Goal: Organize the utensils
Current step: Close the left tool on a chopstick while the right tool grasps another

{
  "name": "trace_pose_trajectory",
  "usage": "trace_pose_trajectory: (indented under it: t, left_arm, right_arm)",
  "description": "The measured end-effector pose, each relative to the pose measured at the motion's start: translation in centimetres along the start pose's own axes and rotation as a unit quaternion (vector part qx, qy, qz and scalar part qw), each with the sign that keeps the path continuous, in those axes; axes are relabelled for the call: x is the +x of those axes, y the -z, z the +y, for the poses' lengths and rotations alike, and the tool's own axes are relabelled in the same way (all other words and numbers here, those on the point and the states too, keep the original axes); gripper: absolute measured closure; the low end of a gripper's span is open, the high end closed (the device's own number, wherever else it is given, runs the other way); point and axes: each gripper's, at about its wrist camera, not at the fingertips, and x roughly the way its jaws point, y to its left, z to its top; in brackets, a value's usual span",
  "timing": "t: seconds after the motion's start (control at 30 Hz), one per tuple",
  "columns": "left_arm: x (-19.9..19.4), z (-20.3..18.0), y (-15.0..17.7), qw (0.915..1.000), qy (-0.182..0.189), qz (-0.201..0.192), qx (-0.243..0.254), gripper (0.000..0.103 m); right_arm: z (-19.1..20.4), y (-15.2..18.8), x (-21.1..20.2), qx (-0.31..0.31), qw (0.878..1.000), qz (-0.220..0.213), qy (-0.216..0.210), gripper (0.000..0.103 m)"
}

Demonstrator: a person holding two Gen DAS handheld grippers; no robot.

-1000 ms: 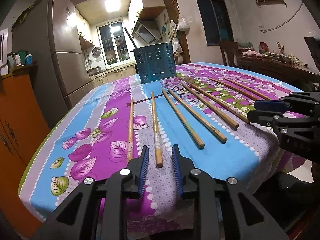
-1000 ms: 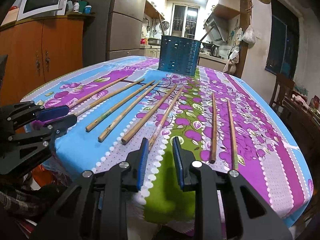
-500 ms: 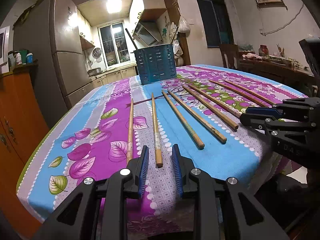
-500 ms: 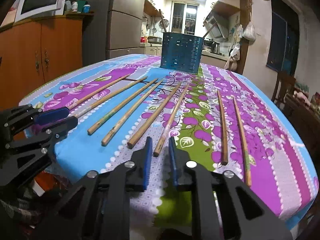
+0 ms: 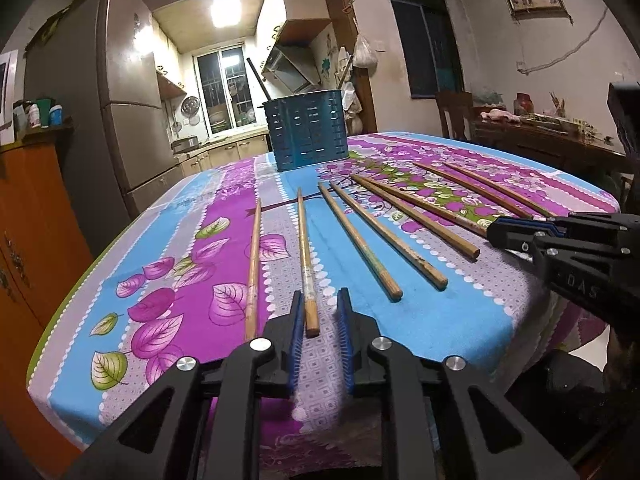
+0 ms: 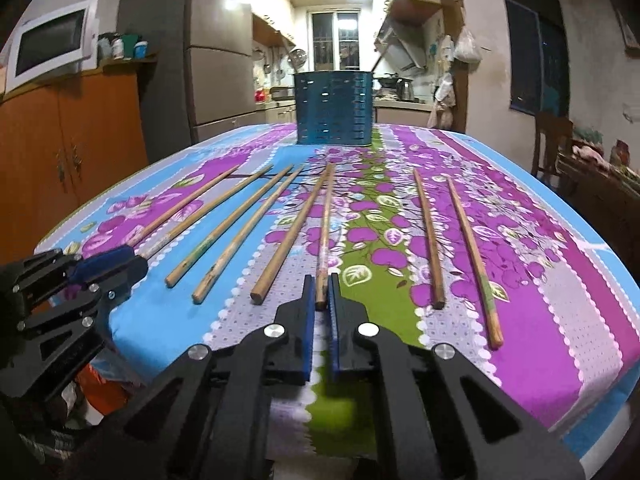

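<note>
Several long wooden chopsticks lie side by side on the flowered tablecloth [image 5: 420,320], pointing at a blue perforated utensil holder [image 5: 307,135] at the far end; it also shows in the right wrist view [image 6: 333,109]. My left gripper [image 5: 318,312] is open, its jaws either side of the near end of one chopstick [image 5: 306,264]. My right gripper [image 6: 320,292] has narrowed around the near end of another chopstick [image 6: 323,236], the pads close beside it. Each gripper shows in the other's view: the right one [image 5: 520,236], the left one [image 6: 116,264].
A fridge [image 5: 120,120] and an orange cabinet [image 5: 24,240] stand left of the table. A microwave [image 6: 52,44] sits on the cabinet. A chair [image 5: 454,114] and a cluttered dark side table [image 5: 540,136] stand at the right. The table edge is just below both grippers.
Both grippers have moved forward over the table edge onto chopstick ends. The right jaws have closed in from wide to a narrow gap around the stick.
</note>
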Motion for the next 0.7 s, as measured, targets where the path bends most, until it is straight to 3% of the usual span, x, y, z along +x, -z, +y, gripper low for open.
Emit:
trace_pose_trajectory:
  t: [0.13,0.43,0.7]
  left_arm:
    - [0.3,0.0,-0.1,1.0,0.004,-0.001,0.003,0.089]
    - [0.4,0.0,-0.1,1.0,0.008,-0.004,0.0,0.093]
    - [-0.8,0.5,-0.4,0.9999,-0.004,-0.016,-0.004,0.095]
  right_arm:
    - [-0.5,0.0,-0.9,0.006,1.0,-0.016,0.011,0.098]
    - [-0.4,0.1,-0.9,-0.005,1.0,-0.007,0.006,0.098]
    - [-0.4,-0.1,-2.9,-0.026,0.999,-0.035,0.008,0.098]
